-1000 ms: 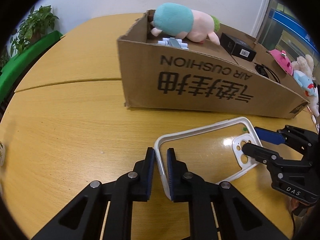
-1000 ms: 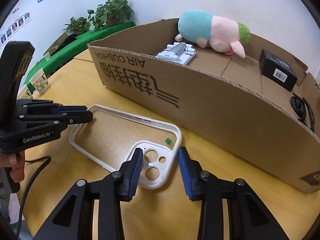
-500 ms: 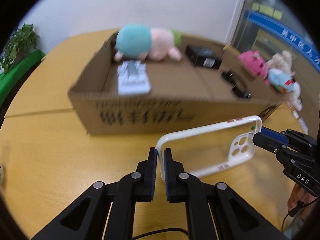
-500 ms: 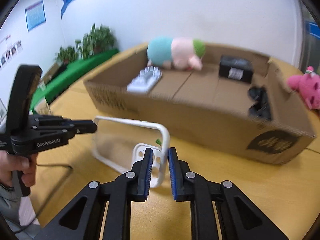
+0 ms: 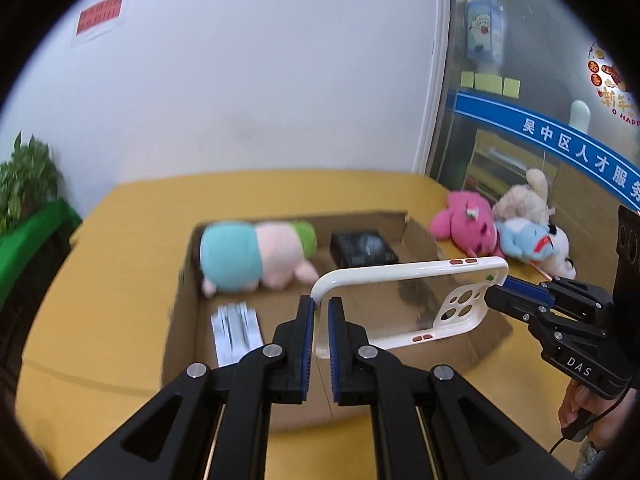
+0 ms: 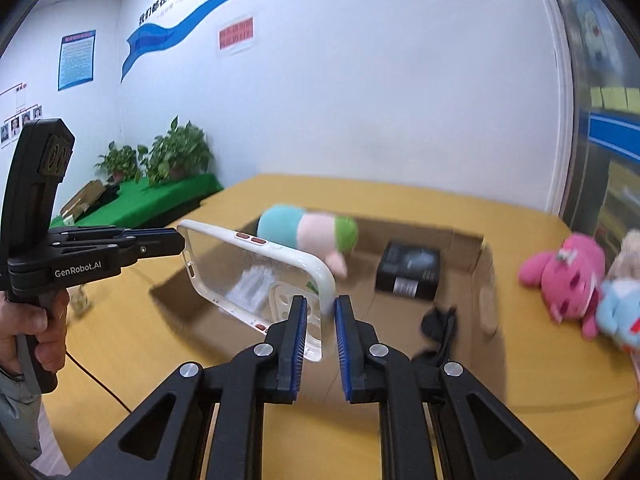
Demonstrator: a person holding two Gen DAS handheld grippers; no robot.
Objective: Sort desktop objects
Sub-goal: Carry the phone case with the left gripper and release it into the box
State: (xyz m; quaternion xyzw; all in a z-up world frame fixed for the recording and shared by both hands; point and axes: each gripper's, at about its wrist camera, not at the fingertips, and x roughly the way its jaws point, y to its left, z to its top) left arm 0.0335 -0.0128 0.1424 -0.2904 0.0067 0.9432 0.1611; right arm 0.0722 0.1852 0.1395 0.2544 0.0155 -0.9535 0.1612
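Observation:
A clear phone case with a white rim hangs in the air above the open cardboard box. My left gripper is shut on its plain end. My right gripper is shut on its camera-cutout end. The right gripper also shows in the left wrist view, and the left gripper in the right wrist view. In the box lie a teal and pink plush, a black box, a white pack and a black item.
Pink, beige and blue-white plush toys lie on the yellow table to the right of the box. Potted plants on a green stand sit at the left. A wall stands behind the table.
Both grippers closed on the phone case and lifted it off the table. It now hangs above the open box, and both views look down into the box.

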